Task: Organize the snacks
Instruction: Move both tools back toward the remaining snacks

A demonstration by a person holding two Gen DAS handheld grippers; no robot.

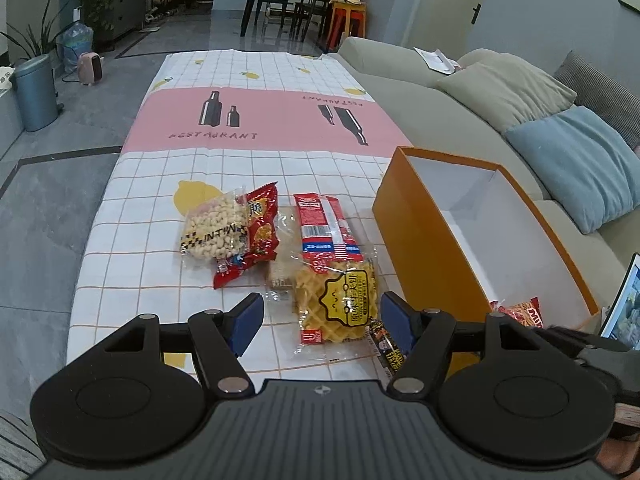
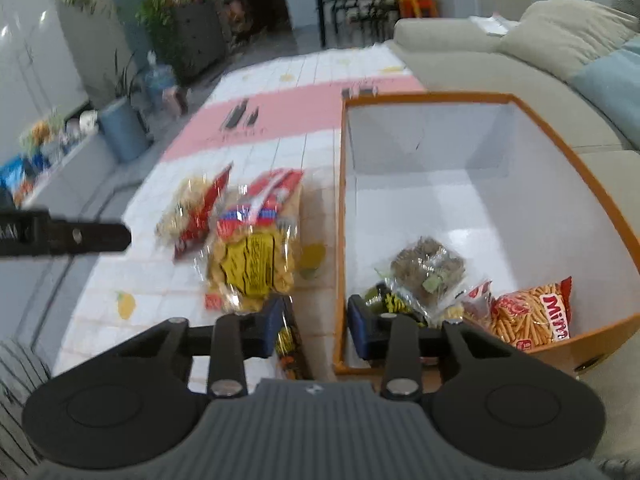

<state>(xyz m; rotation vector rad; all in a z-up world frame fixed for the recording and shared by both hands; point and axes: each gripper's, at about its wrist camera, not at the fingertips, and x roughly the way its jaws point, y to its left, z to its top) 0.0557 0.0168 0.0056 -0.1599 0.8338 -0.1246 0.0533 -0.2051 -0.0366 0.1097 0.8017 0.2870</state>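
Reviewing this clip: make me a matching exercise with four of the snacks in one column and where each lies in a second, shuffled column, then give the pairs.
Things:
1. waffle packet
2. peanut bag
3. Mimi stick-snack bag
4. dark snack bar

Places:
A. inside the orange box
B. on the tablecloth, farthest from the box
C. on the cloth between the waffles and the box wall
D. middle of the cloth, below the left tool

Pairs: 1-D, 2-B, 3-A, 4-C

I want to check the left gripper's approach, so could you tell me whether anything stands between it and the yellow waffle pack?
Nothing visible does. The yellow waffle pack lies uncovered just ahead of the left gripper, whose jaws stand open. A small dark snack stick lies at the pack's right edge, near the right jaw.
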